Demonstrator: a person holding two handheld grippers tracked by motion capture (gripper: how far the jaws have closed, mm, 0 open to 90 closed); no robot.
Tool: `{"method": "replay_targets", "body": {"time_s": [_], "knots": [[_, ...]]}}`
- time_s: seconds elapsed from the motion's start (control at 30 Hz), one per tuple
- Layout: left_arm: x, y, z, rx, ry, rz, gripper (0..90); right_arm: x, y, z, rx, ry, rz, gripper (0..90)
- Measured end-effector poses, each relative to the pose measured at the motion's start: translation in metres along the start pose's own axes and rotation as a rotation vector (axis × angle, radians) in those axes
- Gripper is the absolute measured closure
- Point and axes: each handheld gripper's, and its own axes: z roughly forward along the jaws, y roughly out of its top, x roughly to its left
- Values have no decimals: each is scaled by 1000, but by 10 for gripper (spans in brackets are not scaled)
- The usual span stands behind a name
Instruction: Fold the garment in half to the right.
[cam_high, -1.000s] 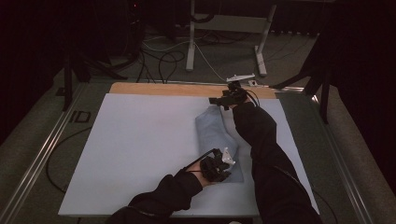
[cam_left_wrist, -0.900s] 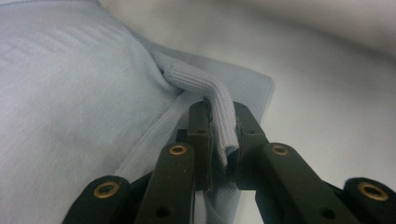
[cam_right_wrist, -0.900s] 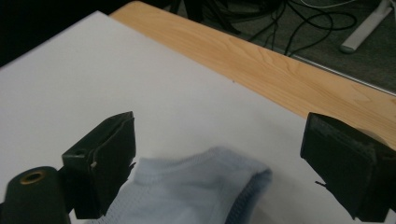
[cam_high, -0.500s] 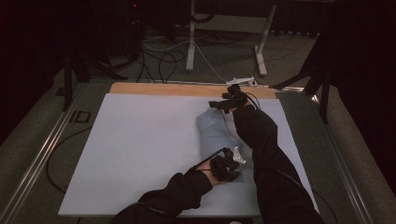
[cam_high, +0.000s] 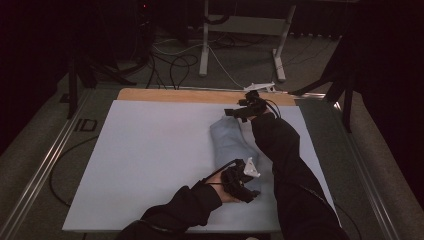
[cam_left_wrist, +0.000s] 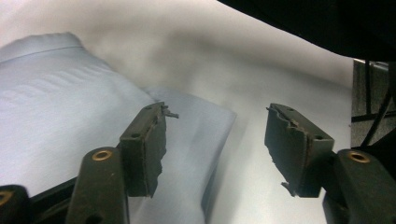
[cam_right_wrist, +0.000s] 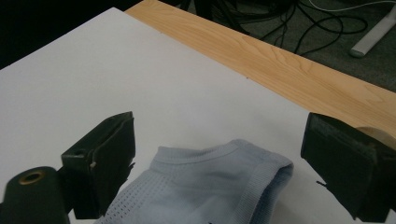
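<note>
The left tool (cam_left_wrist: 215, 144) is seen released, its jaws just having been opening over the near end of the folded cloth (cam_high: 231, 142). The right tool (cam_right_wrist: 219, 163) is held released over the cloth's far, ribbed end. The cloth is laid flat on the right half of the white table (cam_high: 150, 160).

Left gripper (cam_left_wrist: 215, 140) fingers just opening — over folded garment (cam_left_wrist: 70, 116) corner.

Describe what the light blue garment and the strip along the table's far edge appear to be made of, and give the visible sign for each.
Light blue garment: seemingly a knitted sports fabric, matte; tiny mesh holes and a ribbed band along its edge show in the right gripper view.
Strip at the far edge: looks like light wood or wood-look laminate, smooth, with visible grain lines; which of the two cannot be told.
</note>
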Motion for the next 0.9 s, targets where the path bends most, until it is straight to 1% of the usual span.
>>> {"method": "replay_targets", "body": {"time_s": [0.07,0.17,0.2,0.23,0.27,0.3,0.33,0.4,0.47,0.5,0.57,0.63,0.7,0.73,0.77,0.83,0.87,0.9], "knots": [[2,0,-7,0,-2,10,365,1,0,-1,-4,5,3,100],[6,-2,-18,-6,1,11,288,2,-1,-2,2,7,-2,100],[8,-4,-21,-14,-5,5,277,3,-1,-3,-1,10,-2,100],[10,-5,-25,-21,-24,0,222,3,-2,-3,0,13,-1,100],[13,-7,-29,-27,-31,2,172,4,-2,-4,1,13,-2,100],[14,-9,-32,-40,-40,2,168,5,-3,-4,2,15,-7,100],[16,-11,-35,-49,-37,11,155,6,-3,-5,1,16,-8,100],[20,-15,-41,-64,-39,-1,125,9,-4,-7,-7,24,-6,100],[24,-19,-46,-64,-40,5,85,12,-5,-8,-8,27,-10,100],[26,-21,-49,-61,-33,16,69,13,-6,-9,-10,23,-12,100],[30,-26,-53,-56,-26,17,21,16,-7,-11,-13,34,-16,100],[34,-31,-58,-80,-21,3,15,20,-9,-11,-13,38,-27,101],[38,-37,-63,-88,-5,4,4,24,-10,-12,-9,42,-53,103],[40,-40,-65,-98,-2,0,4,26,-10,-13,-10,42,-56,103],[42,-44,-67,-104,0,-12,4,28,-11,-13,-16,44,-60,103],[46,-51,-73,-100,11,-13,4,31,-13,-14,-13,55,-71,102],[47,-55,-75,-105,11,-26,4,32,-13,-14,-10,50,-81,102],[50,-60,-78,-105,18,-27,4,33,-14,-14,-9,47,-89,102]]}}
